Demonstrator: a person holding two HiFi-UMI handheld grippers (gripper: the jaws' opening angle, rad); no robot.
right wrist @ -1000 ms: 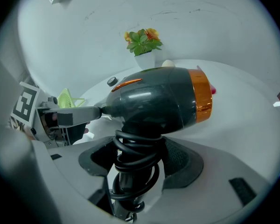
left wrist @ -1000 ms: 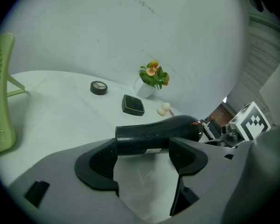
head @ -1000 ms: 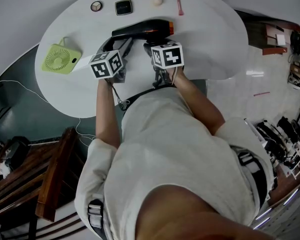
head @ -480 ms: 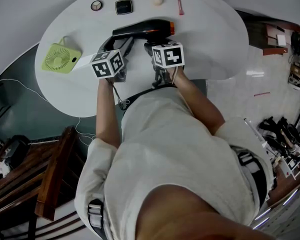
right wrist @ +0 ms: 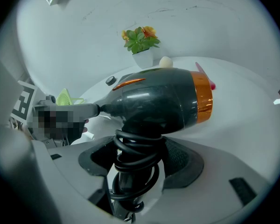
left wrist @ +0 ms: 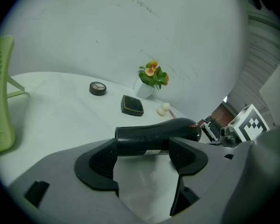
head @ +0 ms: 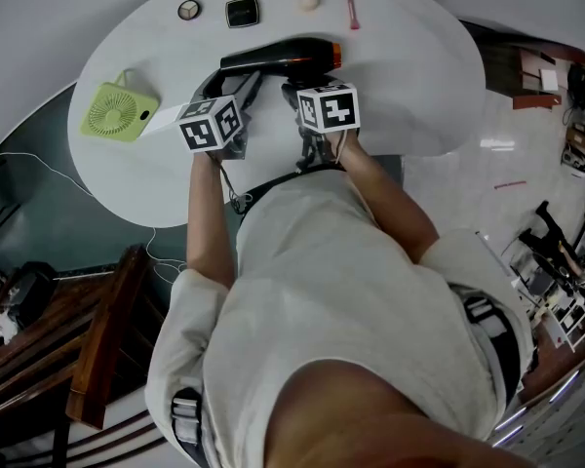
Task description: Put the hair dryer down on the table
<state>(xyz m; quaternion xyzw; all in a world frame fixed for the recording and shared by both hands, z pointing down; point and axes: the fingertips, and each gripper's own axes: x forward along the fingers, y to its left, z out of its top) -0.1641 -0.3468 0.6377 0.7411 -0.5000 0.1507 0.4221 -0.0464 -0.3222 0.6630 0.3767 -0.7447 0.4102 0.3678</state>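
A black hair dryer (head: 278, 58) with an orange end lies level over the white table (head: 409, 76), and I cannot tell if it touches the top. My right gripper (head: 298, 92) is shut on its handle, which has the black cord coiled round it (right wrist: 136, 160). In the right gripper view the dryer's body (right wrist: 158, 101) fills the middle. My left gripper (head: 234, 90) is open by the nozzle end. The barrel (left wrist: 154, 136) lies across just past the left gripper (left wrist: 142, 160), and its jaws stand wide apart with bare table between them.
A green desk fan (head: 117, 113) stands at the table's left. Along the far edge lie a round compact (head: 187, 11), a black square case (head: 241, 14), a pale sponge (head: 307, 2), a red brush (head: 350, 8) and a potted flower (left wrist: 152, 78). A wooden chair (head: 78, 349) stands lower left.
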